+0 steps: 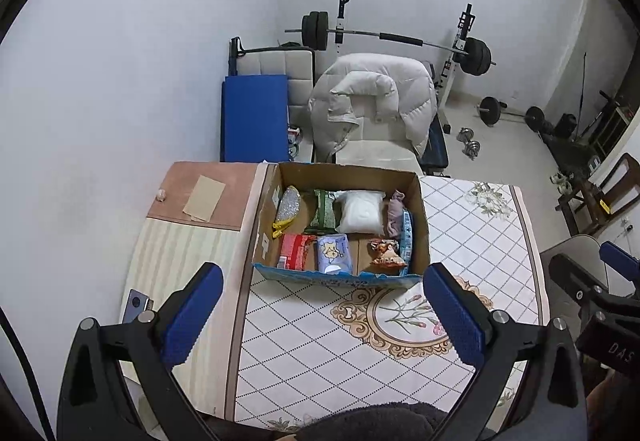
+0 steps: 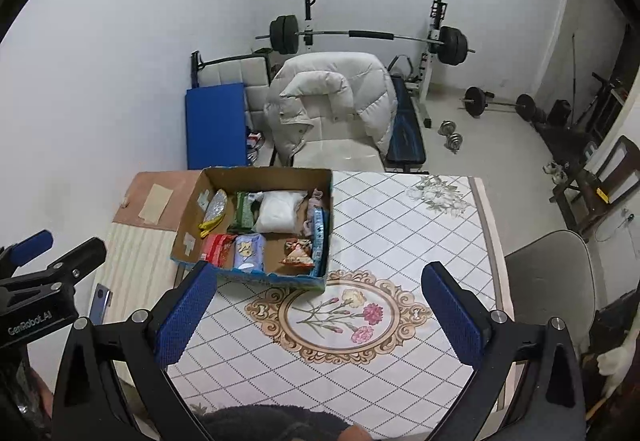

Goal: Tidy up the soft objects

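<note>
Dark fuzzy fabric (image 1: 380,419) lowest in both views, right under the wrists. Left gripper (image 1: 324,315) spread wide, holding nothing; right gripper (image 2: 320,313) equally wide, equally empty. Beneath both, white diamond-patterned tablecloth (image 2: 400,233) with flower medallion (image 2: 340,315). Just ahead of the left fingertips, ahead-left of the right: open brown cardboard box (image 1: 420,225), packed with soft packets, white pouch (image 1: 360,215) among them. Beyond, pale puffer jacket (image 1: 372,101) over a chair.
</note>
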The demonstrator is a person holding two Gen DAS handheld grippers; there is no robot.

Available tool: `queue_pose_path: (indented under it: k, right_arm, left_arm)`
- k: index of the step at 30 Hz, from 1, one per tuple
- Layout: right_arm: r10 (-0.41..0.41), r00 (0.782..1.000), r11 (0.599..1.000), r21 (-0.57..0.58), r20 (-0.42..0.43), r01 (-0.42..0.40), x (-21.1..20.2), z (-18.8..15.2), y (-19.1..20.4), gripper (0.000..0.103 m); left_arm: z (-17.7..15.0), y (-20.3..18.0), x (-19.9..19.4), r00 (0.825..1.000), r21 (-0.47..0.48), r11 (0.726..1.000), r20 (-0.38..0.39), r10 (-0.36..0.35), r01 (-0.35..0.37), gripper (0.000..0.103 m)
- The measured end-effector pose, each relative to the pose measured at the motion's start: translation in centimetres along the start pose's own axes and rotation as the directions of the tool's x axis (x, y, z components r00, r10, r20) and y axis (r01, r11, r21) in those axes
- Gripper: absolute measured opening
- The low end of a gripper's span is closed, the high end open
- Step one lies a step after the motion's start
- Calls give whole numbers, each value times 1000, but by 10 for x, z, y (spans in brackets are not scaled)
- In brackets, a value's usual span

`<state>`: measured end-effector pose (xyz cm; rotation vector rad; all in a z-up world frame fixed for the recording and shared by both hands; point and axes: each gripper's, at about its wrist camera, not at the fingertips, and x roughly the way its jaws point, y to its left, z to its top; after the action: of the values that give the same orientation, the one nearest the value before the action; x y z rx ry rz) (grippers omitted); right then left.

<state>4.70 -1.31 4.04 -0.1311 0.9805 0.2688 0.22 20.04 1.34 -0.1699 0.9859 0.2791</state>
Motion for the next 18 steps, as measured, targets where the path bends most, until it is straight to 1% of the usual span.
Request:
queue_pose_path:
  k: [6, 11, 18]
  right_arm:
    - [-20, 1000, 1000, -15, 14, 20, 0, 1, 1, 103]
    - [-19, 1000, 1000, -20, 12, 19, 0, 1, 1, 103]
    - [-20, 1000, 1000, -18, 23, 21, -4, 0, -2, 103]
  left_arm:
    - [-1, 2, -6, 1000, -8, 1000, 21, 13, -13, 103]
    - [-1, 3, -11, 999, -11, 1000, 42, 28, -28, 103]
    - [-2, 2, -13, 999, -2, 1000, 46, 20, -20, 103]
